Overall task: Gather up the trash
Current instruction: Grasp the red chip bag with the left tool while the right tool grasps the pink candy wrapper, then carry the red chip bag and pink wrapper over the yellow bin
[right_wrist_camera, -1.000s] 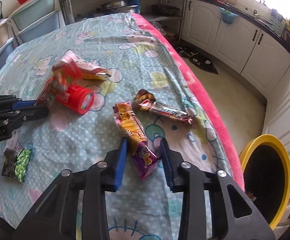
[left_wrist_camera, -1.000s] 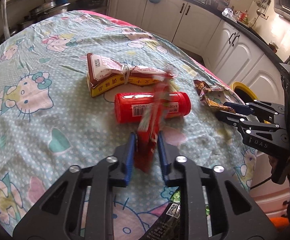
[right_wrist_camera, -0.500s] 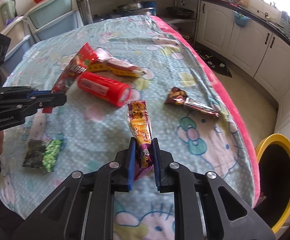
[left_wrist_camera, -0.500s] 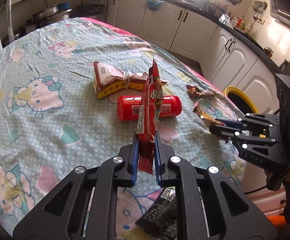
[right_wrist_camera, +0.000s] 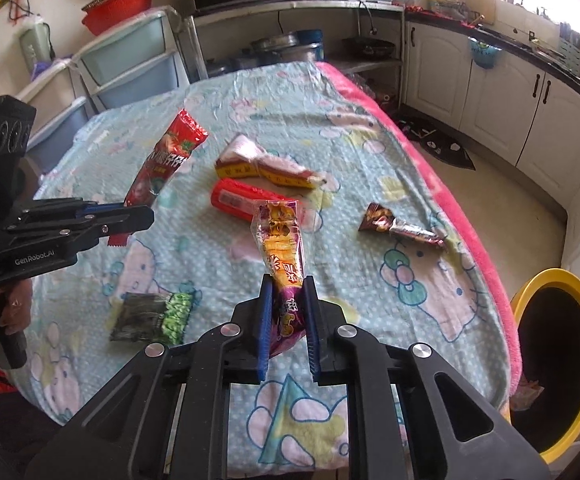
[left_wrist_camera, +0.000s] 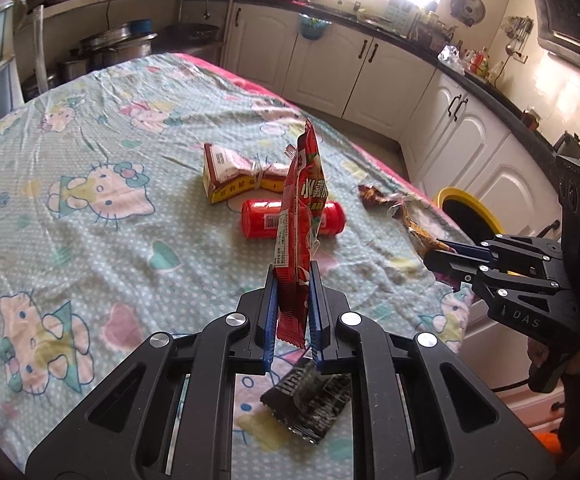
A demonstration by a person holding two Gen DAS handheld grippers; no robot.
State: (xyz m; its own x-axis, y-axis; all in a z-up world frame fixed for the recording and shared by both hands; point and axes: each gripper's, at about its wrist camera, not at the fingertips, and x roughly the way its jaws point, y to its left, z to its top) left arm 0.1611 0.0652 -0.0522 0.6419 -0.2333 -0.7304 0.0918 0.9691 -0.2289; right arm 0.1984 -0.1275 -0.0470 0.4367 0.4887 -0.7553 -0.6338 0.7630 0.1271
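My left gripper [left_wrist_camera: 293, 276] is shut on a long red snack wrapper [left_wrist_camera: 300, 208], which stands upright above the table. In the right wrist view the same left gripper [right_wrist_camera: 145, 214] holds the red wrapper [right_wrist_camera: 165, 164] at the left. My right gripper [right_wrist_camera: 285, 284] is shut on a yellow and purple wrapper [right_wrist_camera: 281, 240], lifted off the cloth. In the left wrist view the right gripper [left_wrist_camera: 430, 254] is at the right edge. A yellow-rimmed black bin [right_wrist_camera: 550, 340] stands on the floor past the table's right side.
On the Hello Kitty tablecloth [left_wrist_camera: 89, 240] lie a red canister [right_wrist_camera: 237, 200], a yellow and white carton [right_wrist_camera: 261, 164], a brown wrapper [right_wrist_camera: 398, 226] and a black and green packet [right_wrist_camera: 153, 316]. White kitchen cabinets [left_wrist_camera: 330, 64] line the far wall. Plastic drawers [right_wrist_camera: 129, 68] stand at the left.
Both grippers closed on their wrappers and rose, lifting them off the cloth. The red wrapper now stands upright and the yellow one hangs clear of the table.
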